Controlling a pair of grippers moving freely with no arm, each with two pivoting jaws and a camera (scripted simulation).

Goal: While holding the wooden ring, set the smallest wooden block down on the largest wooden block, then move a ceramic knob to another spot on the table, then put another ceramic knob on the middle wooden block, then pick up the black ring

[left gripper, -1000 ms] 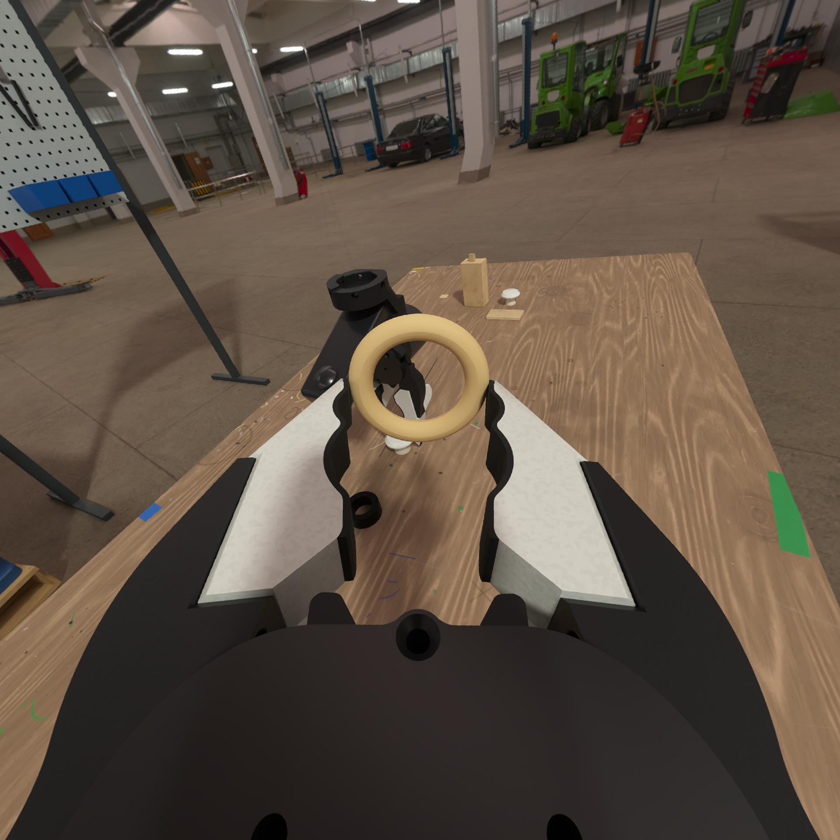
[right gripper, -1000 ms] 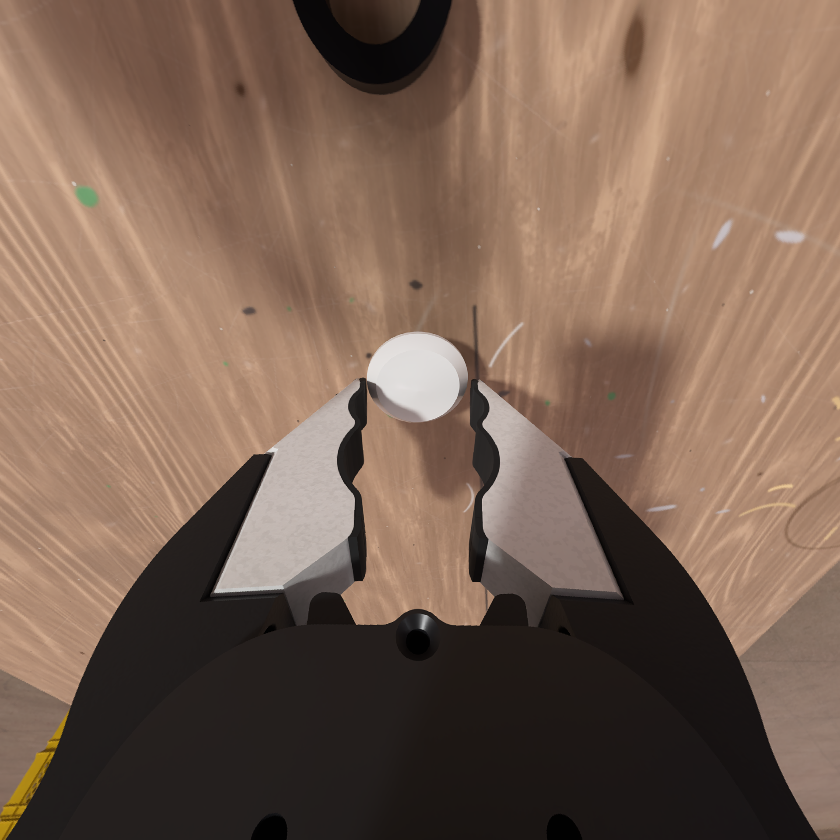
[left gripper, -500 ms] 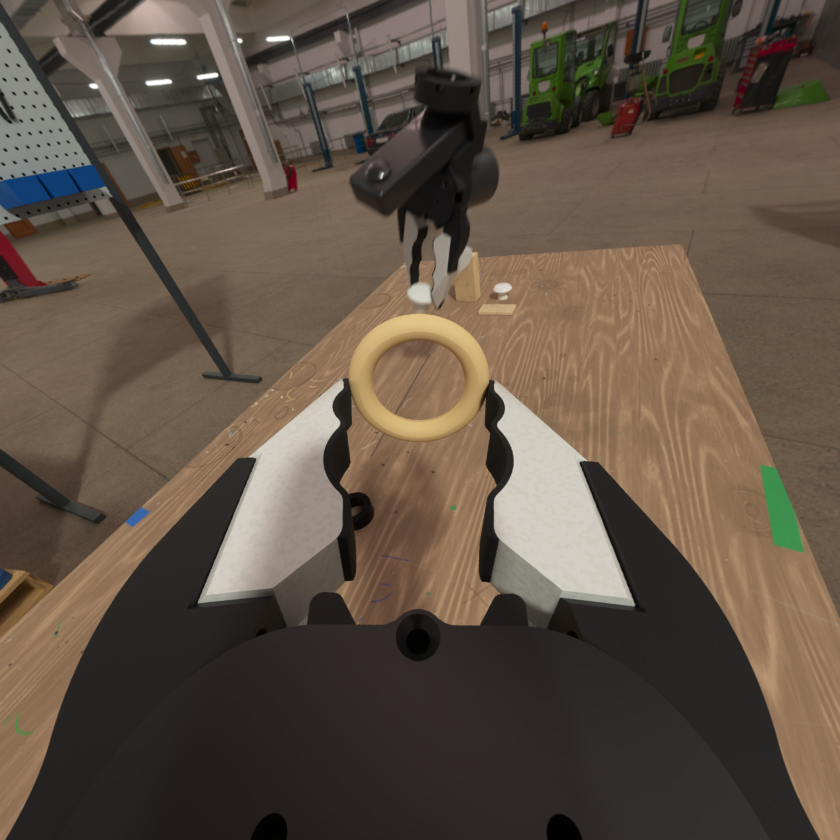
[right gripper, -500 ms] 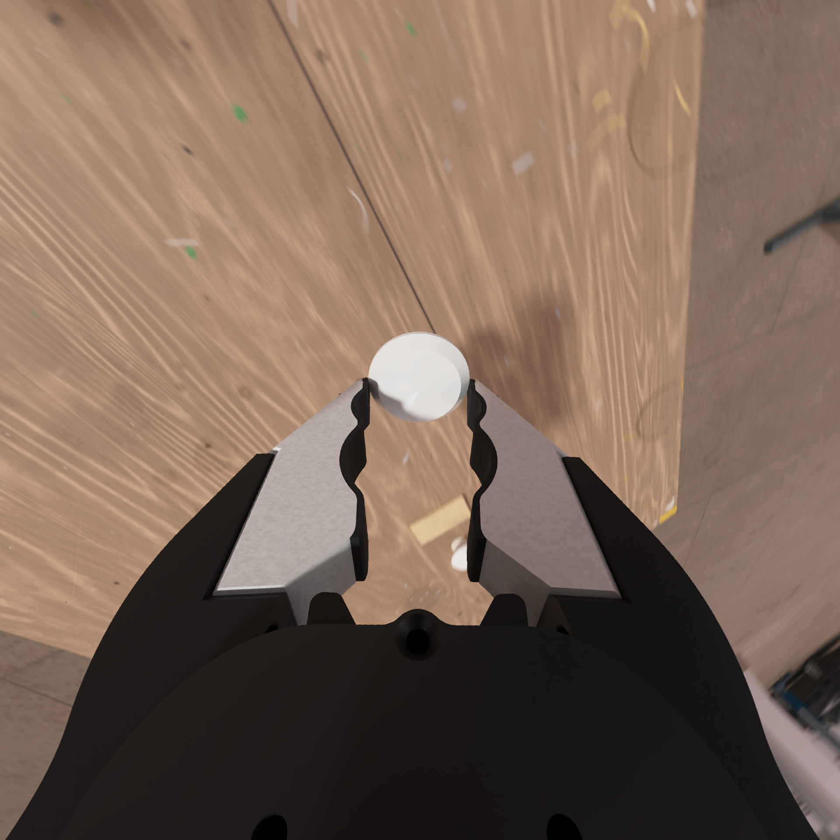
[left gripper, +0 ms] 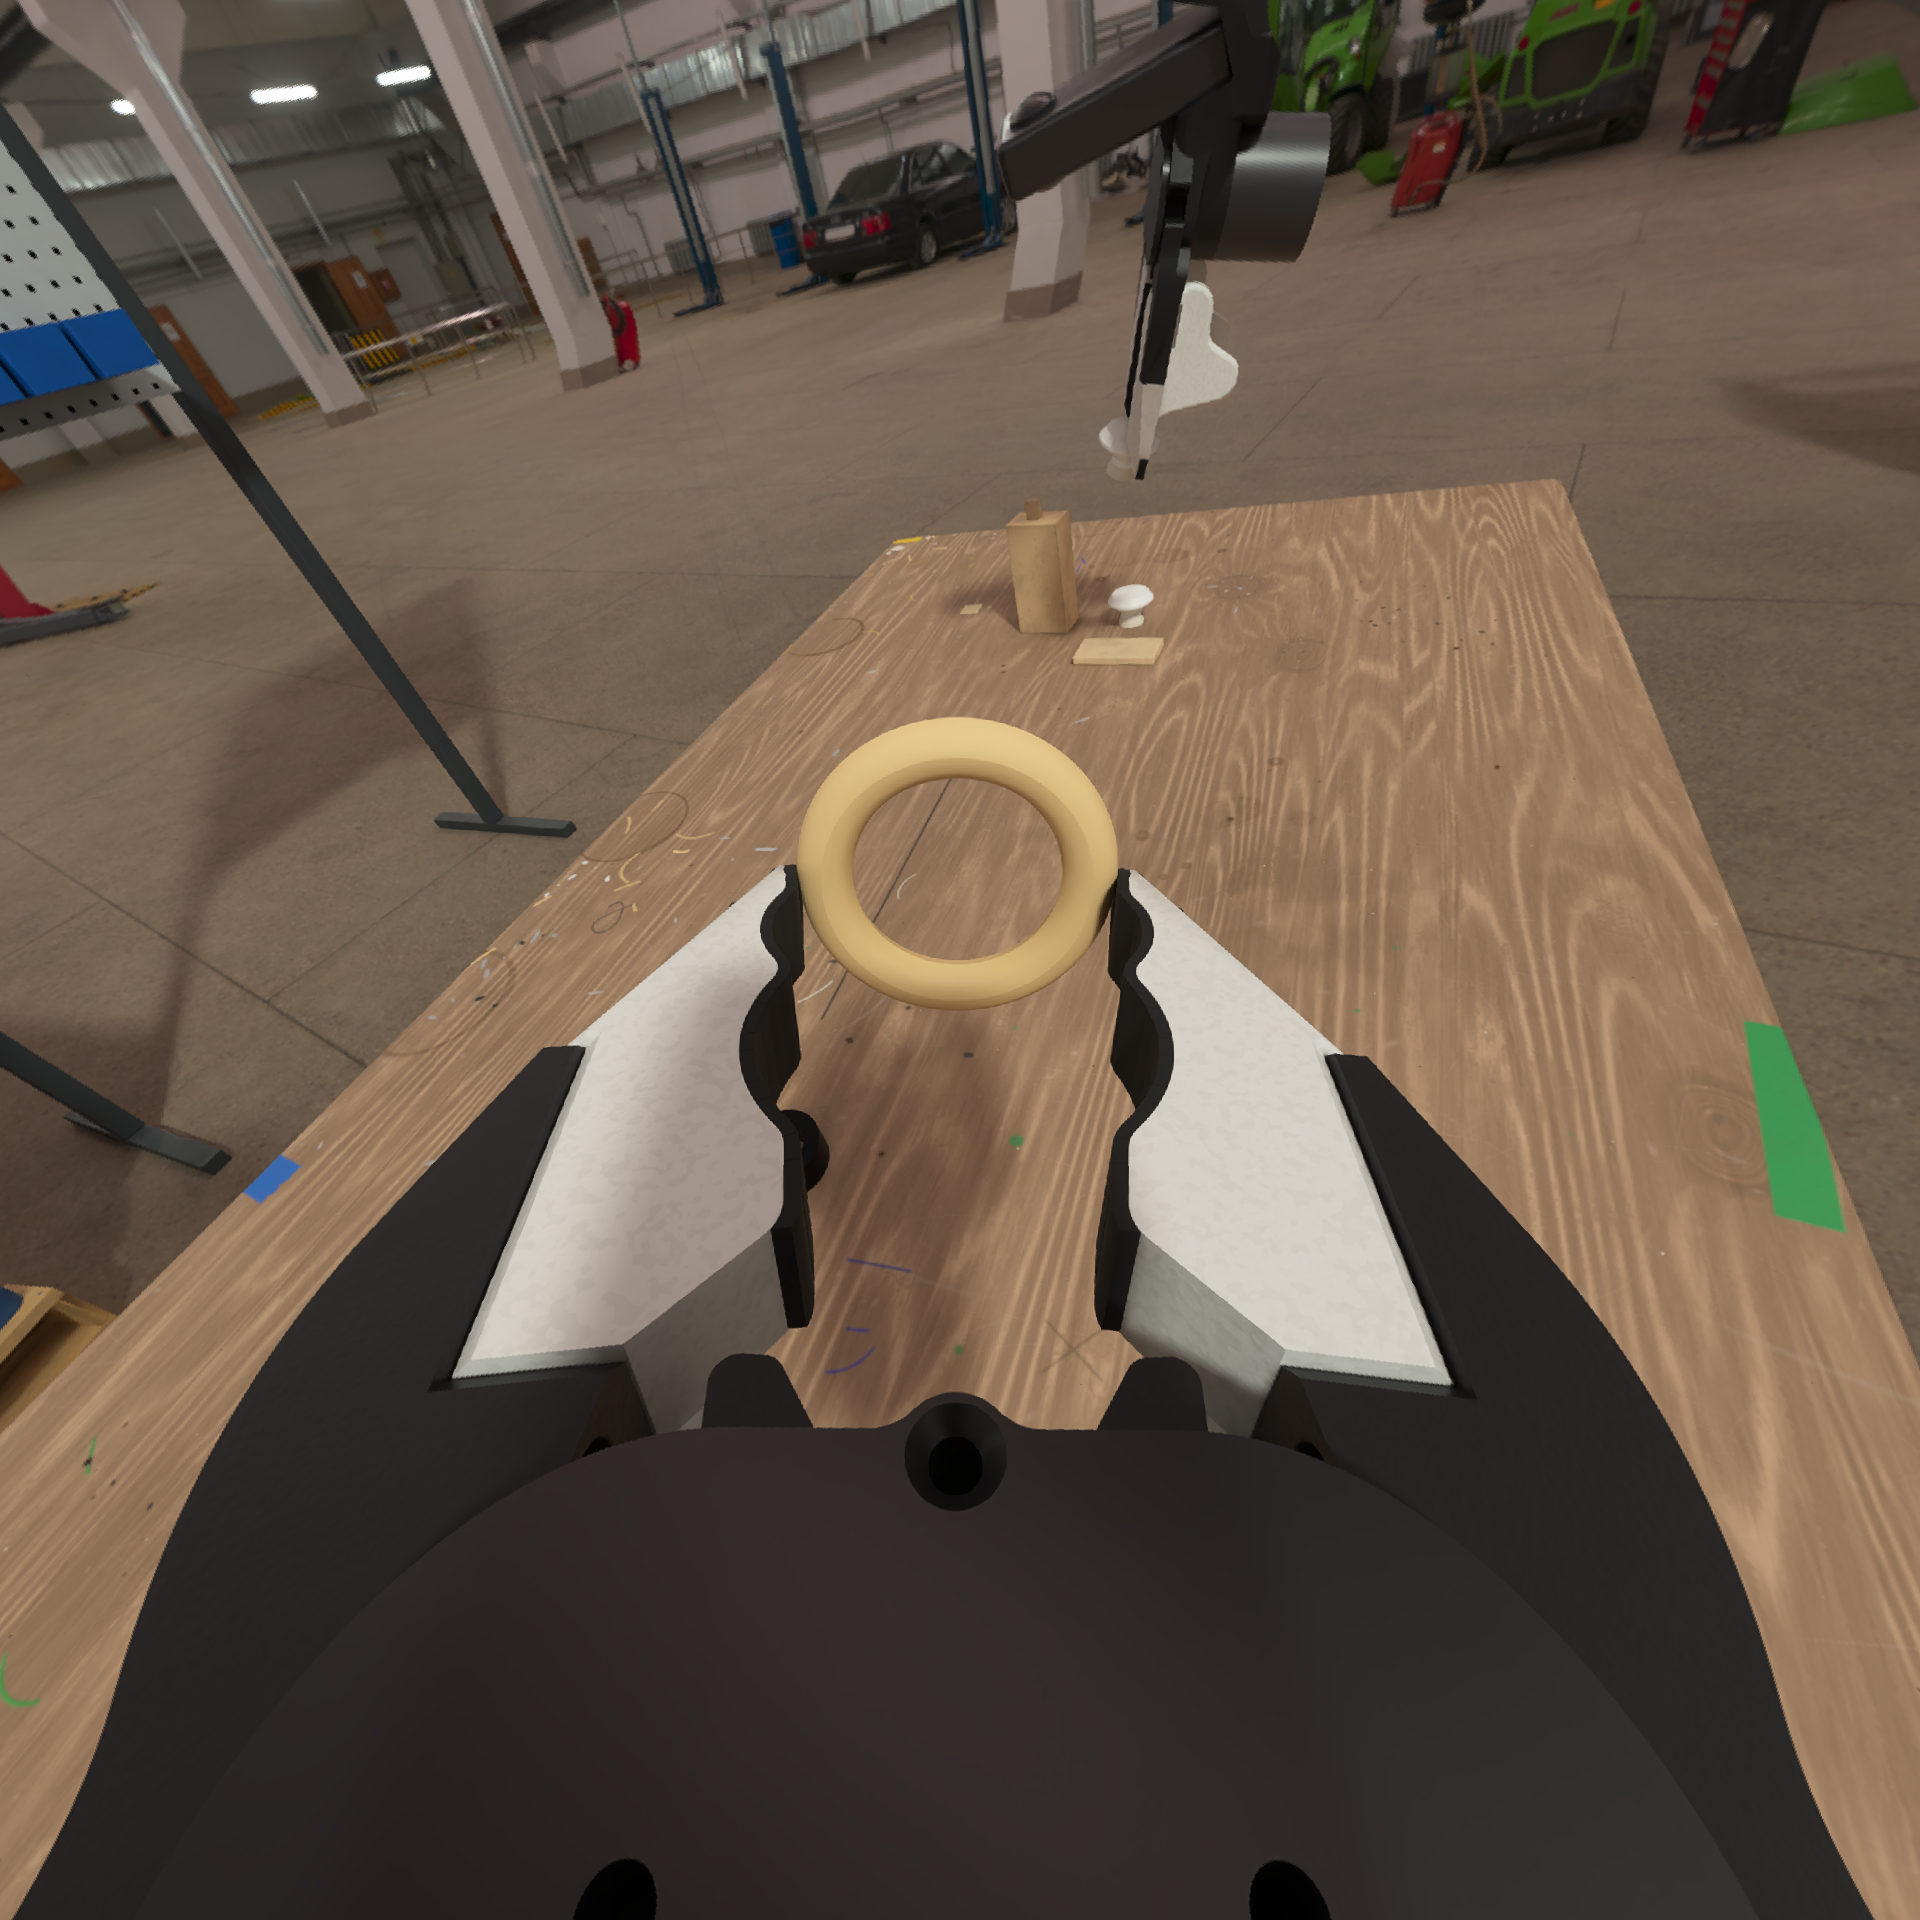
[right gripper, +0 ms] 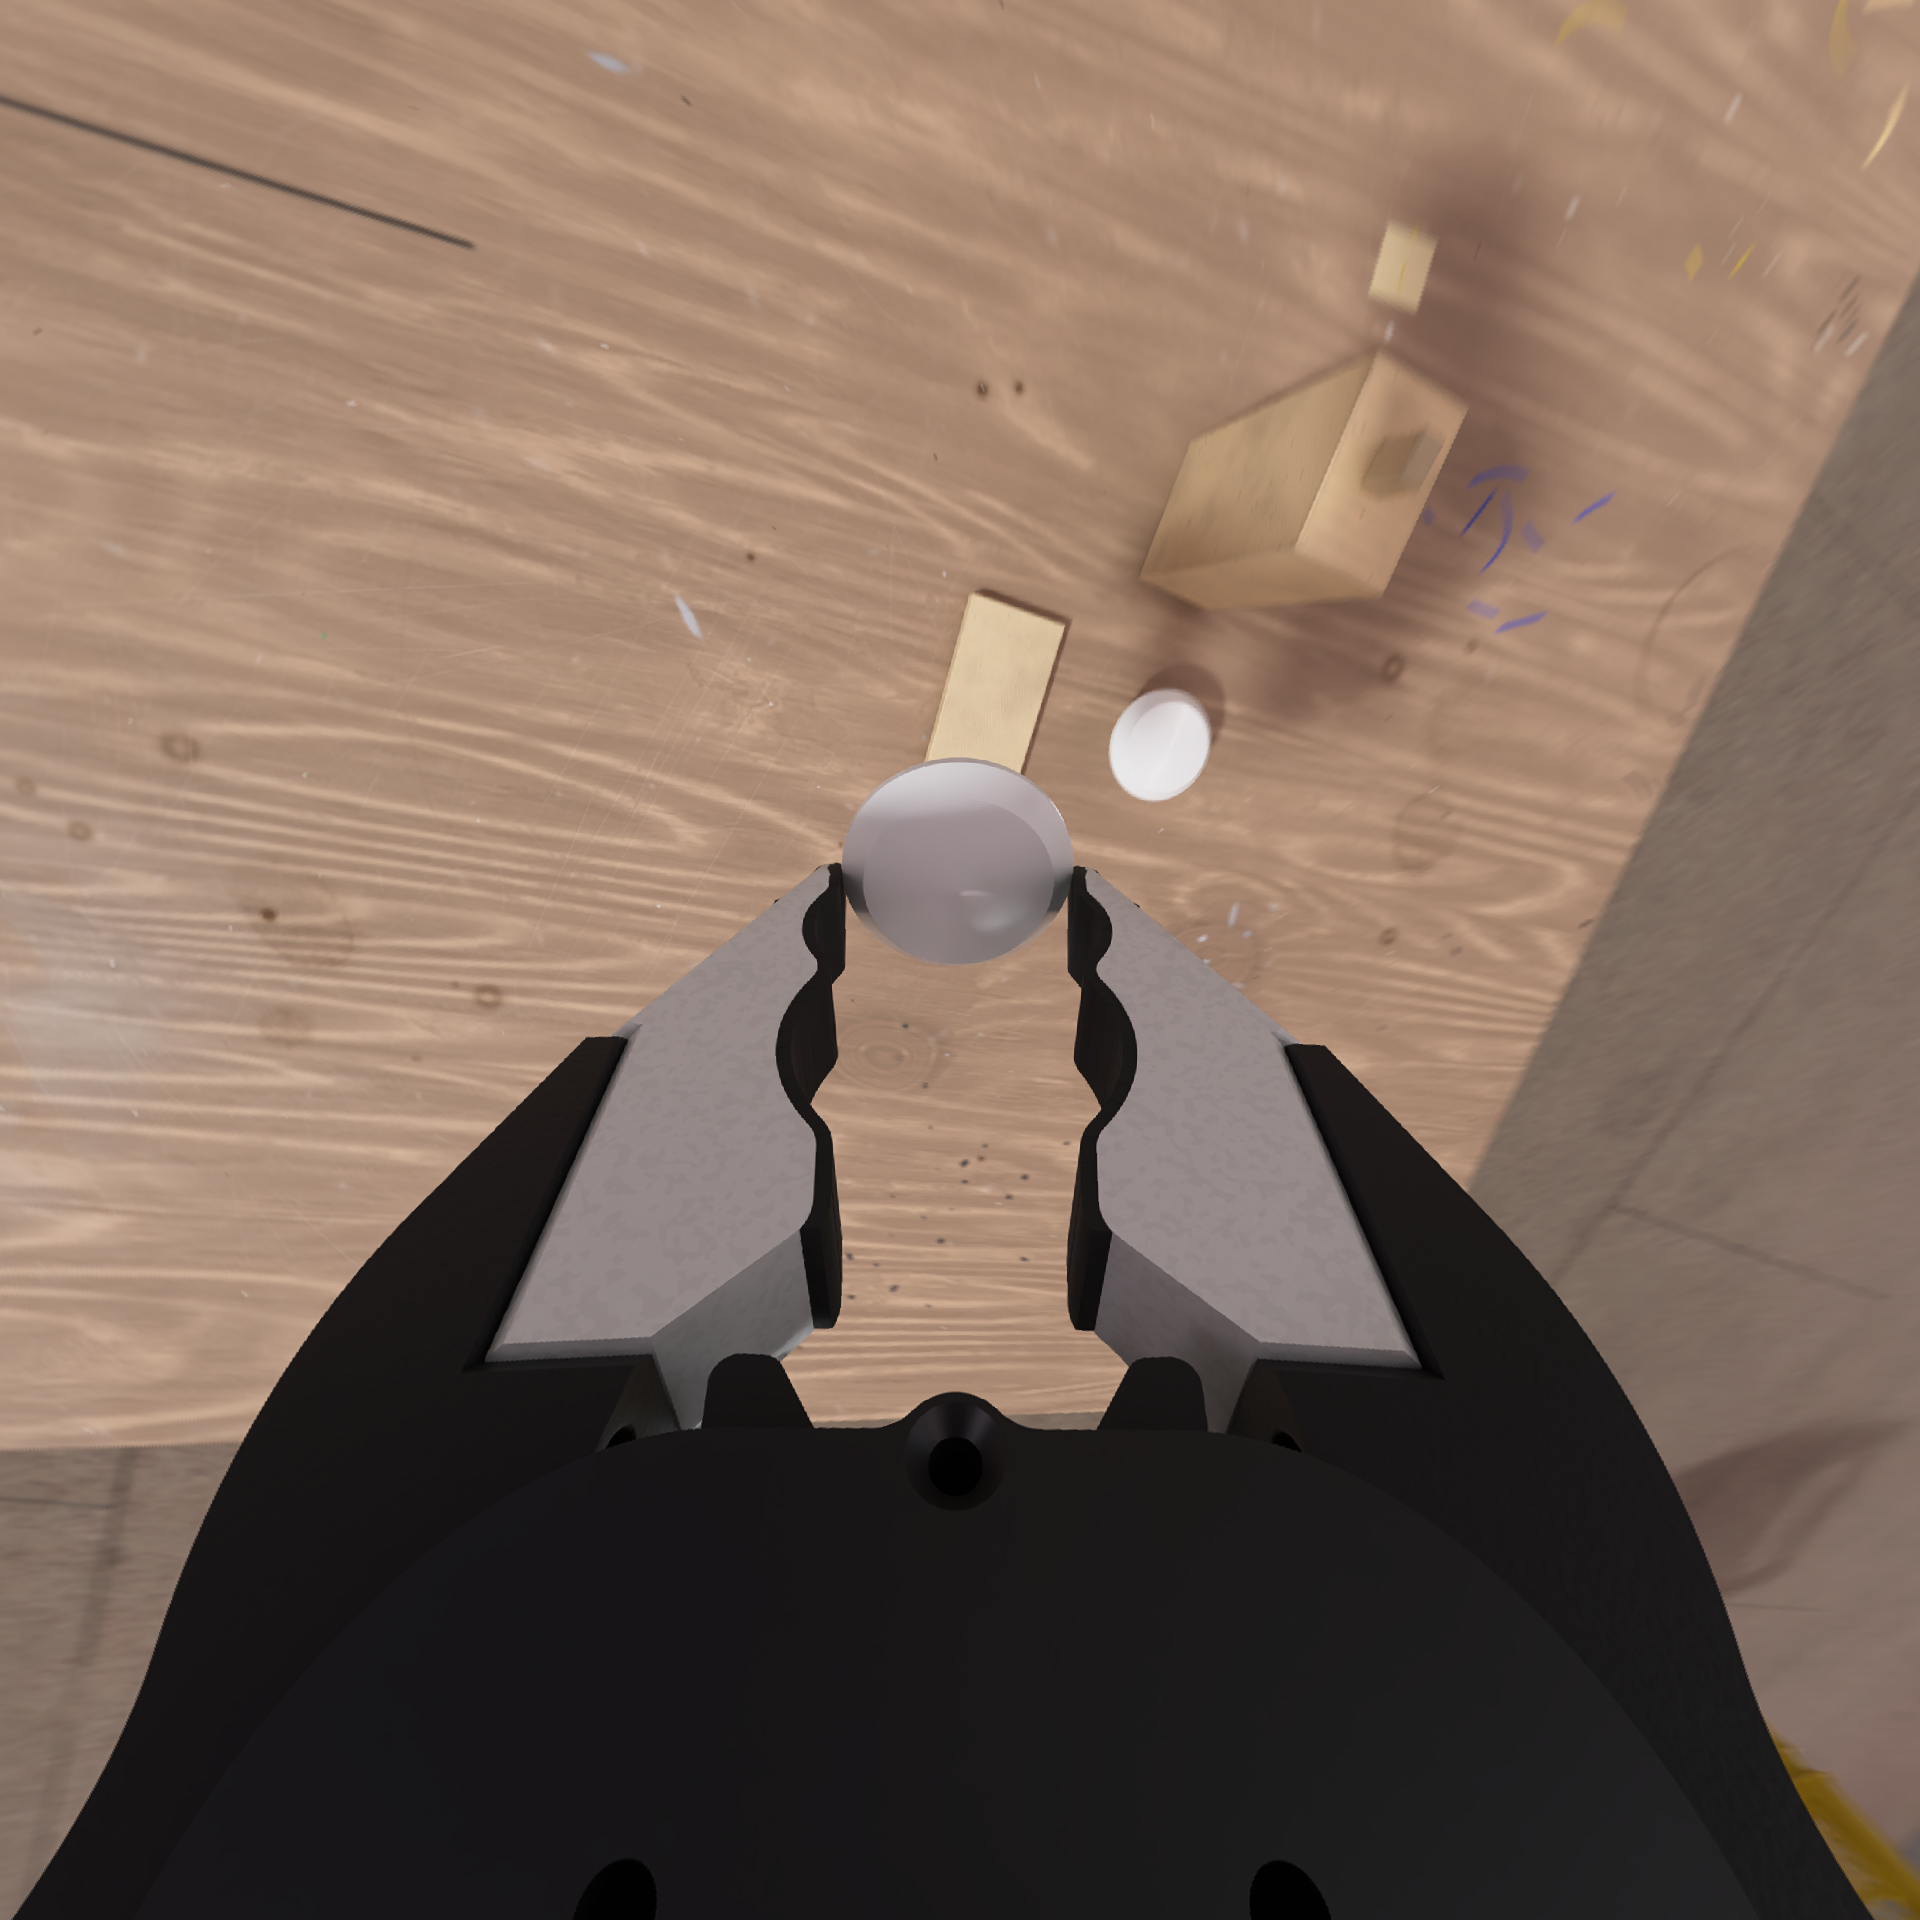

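Note:
My left gripper (left gripper: 956,909) is shut on the wooden ring (left gripper: 956,862) and holds it above the table. The black ring (left gripper: 810,1148) lies on the table, mostly hidden behind my left finger. My right gripper (right gripper: 956,894) is shut on a white ceramic knob (right gripper: 956,873), high above the table's far end; it also shows in the left wrist view (left gripper: 1141,452). Below it lie the flat wooden block (right gripper: 997,686), a second knob (right gripper: 1158,746) and the tall wooden block (right gripper: 1309,488) with a small cube (right gripper: 1397,462) on top.
The wooden table (left gripper: 1455,831) is long; its far corner and right edge show in the right wrist view (right gripper: 1766,436). Another small wooden piece (right gripper: 1403,265) lies beyond the tall block. Green tape (left gripper: 1792,1127) marks the table's right edge.
My right gripper has lifted the knob off the table near the black ring and carried it up and away to above the far blocks. My left gripper still holds the wooden ring.

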